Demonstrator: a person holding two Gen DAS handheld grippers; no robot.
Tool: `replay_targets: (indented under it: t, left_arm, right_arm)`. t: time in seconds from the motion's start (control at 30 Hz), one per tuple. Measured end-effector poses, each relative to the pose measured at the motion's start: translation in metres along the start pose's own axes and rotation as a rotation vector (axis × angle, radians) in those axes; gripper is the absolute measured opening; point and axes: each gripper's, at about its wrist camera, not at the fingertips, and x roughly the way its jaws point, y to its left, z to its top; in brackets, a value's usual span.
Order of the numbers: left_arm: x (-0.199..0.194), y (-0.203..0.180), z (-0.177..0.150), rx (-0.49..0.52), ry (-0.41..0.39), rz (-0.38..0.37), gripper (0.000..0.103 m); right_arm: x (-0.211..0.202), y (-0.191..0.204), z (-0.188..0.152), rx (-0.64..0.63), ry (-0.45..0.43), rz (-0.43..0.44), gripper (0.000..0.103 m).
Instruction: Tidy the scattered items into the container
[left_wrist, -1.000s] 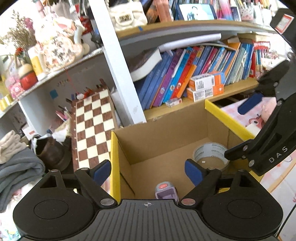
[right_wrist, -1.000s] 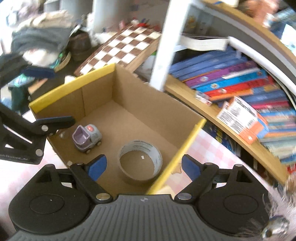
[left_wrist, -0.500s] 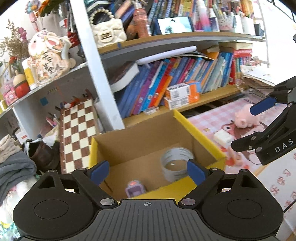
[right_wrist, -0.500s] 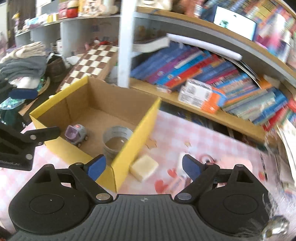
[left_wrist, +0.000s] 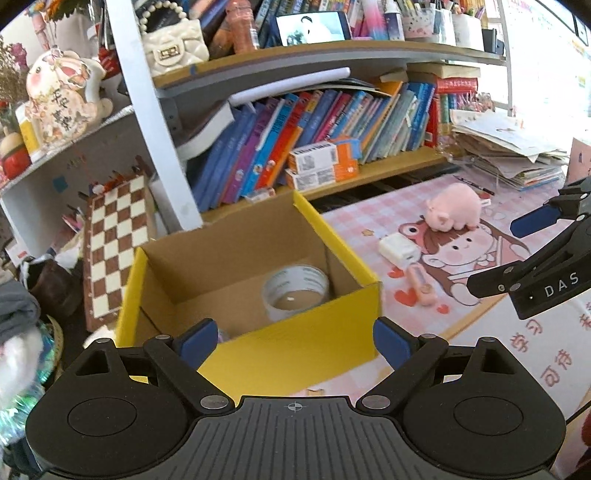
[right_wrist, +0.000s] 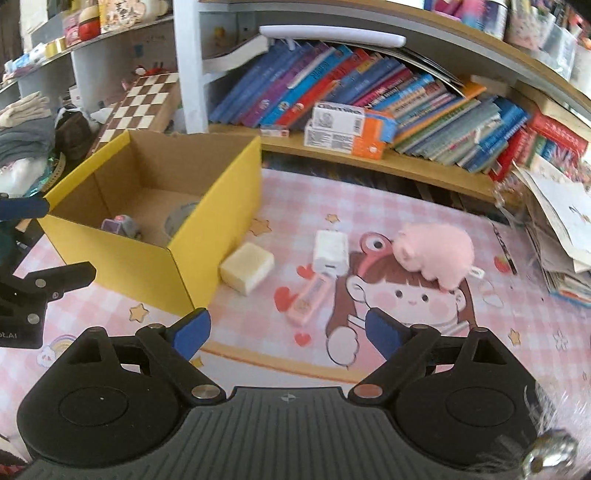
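A yellow-rimmed cardboard box (left_wrist: 334, 236) (right_wrist: 218, 192) stands on the pink mat, holding a tape roll (left_wrist: 295, 291) and a small purple toy car (right_wrist: 120, 226). On the mat to its right lie a cream block (right_wrist: 247, 266), a white charger (right_wrist: 330, 251) (left_wrist: 399, 251), a pink tube (right_wrist: 308, 299) (left_wrist: 419, 282) and a pink plush pig (right_wrist: 436, 251) (left_wrist: 454, 212). My left gripper (left_wrist: 293, 339) is open, in front of the box's near wall. My right gripper (right_wrist: 288, 330) is open and empty, above the mat near the pink tube.
A bookshelf with leaning books (left_wrist: 314, 118) and orange-white boxes (right_wrist: 347, 129) runs behind the mat. A chessboard (left_wrist: 114, 240) leans left of the box. A paper stack (right_wrist: 561, 221) sits at the right, folded clothes (right_wrist: 22, 133) at the left.
Both grippers have pulled back and up from over the box. The right one swung right, bringing the scattered items on the mat into view. Both stayed open.
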Motion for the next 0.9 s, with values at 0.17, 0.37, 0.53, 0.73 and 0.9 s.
replay_targets:
  t: [0.17, 0.37, 0.53, 0.73, 0.9]
  left_arm:
    - [0.002, -0.016, 0.002, 0.003, 0.01, -0.017, 0.093]
    - [0.006, -0.035, 0.005, 0.006, 0.023, -0.032, 0.094]
    - [0.009, -0.05, 0.009, 0.009, 0.029, -0.034, 0.094]
    - [0.013, -0.066, 0.013, 0.012, 0.039, -0.03, 0.094]
    - [0.015, -0.078, 0.017, 0.013, 0.044, -0.017, 0.094]
  right_arm:
    - [-0.003, -0.014, -0.009, 0.022, 0.004, -0.029, 0.095]
    - [-0.005, -0.029, -0.019, 0.043, 0.012, -0.037, 0.098]
    - [-0.006, -0.042, -0.023, 0.051, 0.015, -0.04, 0.099]
    - [-0.004, -0.059, -0.027, 0.06, 0.02, -0.034, 0.099]
    - [-0.001, -0.072, -0.029, 0.055, 0.023, -0.019, 0.099]
